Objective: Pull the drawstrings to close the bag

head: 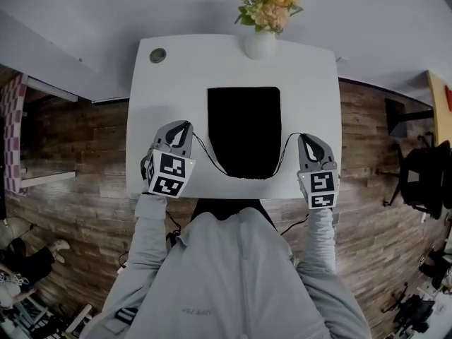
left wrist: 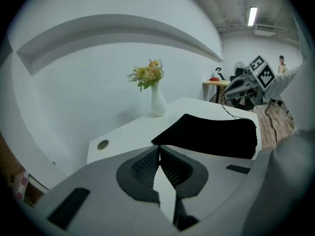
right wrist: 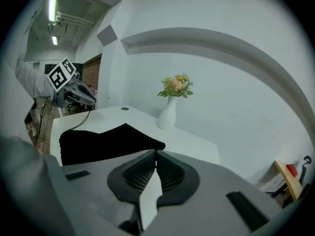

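White table (head: 169,83) bears black bag (head: 244,129), drawstrings (head: 200,147), flower vase (head: 260,44) behind.

Looks like you're in an office: white desk (head: 311,83) with a cable grommet (head: 157,55), black swivel chair (head: 424,174), wood-plank floor (head: 78,189), strip light (left wrist: 253,15) overhead.

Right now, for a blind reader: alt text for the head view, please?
A black drawstring bag lies flat on a white table; the left gripper and right gripper each pinch one cord at its near end. A flower vase stands behind.
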